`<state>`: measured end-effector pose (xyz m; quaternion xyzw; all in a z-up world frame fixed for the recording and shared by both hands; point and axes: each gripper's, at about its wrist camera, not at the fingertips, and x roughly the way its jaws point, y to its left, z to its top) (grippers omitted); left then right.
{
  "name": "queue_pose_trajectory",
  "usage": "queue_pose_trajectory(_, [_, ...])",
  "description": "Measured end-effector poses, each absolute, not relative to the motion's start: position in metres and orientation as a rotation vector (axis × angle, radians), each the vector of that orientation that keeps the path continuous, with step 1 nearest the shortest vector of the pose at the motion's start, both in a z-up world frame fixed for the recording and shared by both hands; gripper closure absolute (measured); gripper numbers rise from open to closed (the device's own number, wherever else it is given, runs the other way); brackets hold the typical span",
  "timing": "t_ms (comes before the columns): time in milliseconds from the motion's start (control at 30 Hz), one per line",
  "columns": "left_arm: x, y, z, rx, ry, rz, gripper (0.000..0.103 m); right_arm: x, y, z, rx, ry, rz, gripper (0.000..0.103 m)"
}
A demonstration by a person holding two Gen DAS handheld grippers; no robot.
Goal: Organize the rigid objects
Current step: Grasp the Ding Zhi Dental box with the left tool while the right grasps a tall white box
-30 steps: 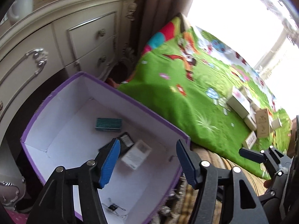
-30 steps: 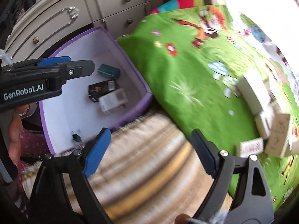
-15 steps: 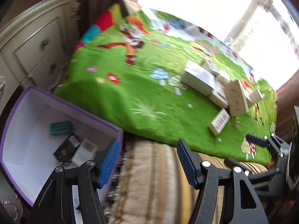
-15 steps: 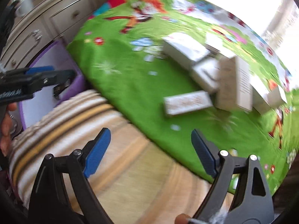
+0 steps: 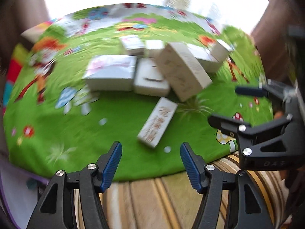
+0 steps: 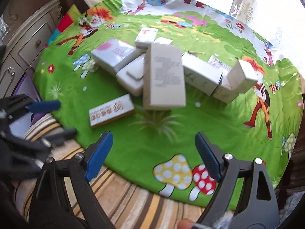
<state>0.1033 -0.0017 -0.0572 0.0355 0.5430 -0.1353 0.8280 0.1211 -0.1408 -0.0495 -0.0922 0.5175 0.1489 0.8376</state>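
Several white cartons (image 5: pixel 152 72) lie heaped on a green cartoon play mat (image 5: pixel 118 126) in the left wrist view; the left gripper (image 5: pixel 150 164) hovers released, empty, above the mat's near edge. One purple-rimmed bin (image 5: pixel 11 194) shows at lower left, contents blurred.

Right wrist view: the right gripper (image 6: pixel 152 156) is spread wide, grasping nothing, near a gold-lettered carton (image 6: pixel 111 112).

Left tongs (image 5: pixel 150 164): black plastic frame with triangular cut-outs, silver screws, blue ribbed pads (image 5: pixel 111 167). Right tongs (image 6: pixel 152 155): same build, blue ribbed pads (image 6: pixel 207 155), silver screws; pale lettering "DAS" on body, seen from left wrist view.
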Motion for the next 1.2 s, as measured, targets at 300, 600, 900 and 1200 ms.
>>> queue_pose_trajectory(300, [0.132,-0.026,-0.082,0.175,1.176,-0.323,0.039,0.159,-0.149,-0.055,-0.208,1.062,0.285,0.011])
queue_pose_trajectory(600, [0.136,-0.038,-0.101,0.214,1.208,-0.333,0.069,0.179,-0.14,-0.07,-0.22,1.042,0.286,0.011])
queue_pose_trajectory(900, [0.12,-0.039,-0.096,0.202,1.17,-0.327,0.071,0.199,-0.134,-0.089,-0.226,1.058,0.276,0.015])
queue_pose_trajectory(1200, [0.096,-0.003,-0.069,0.062,1.091,-0.272,0.071,0.192,-0.13,-0.096,-0.235,1.085,0.249,0.048])
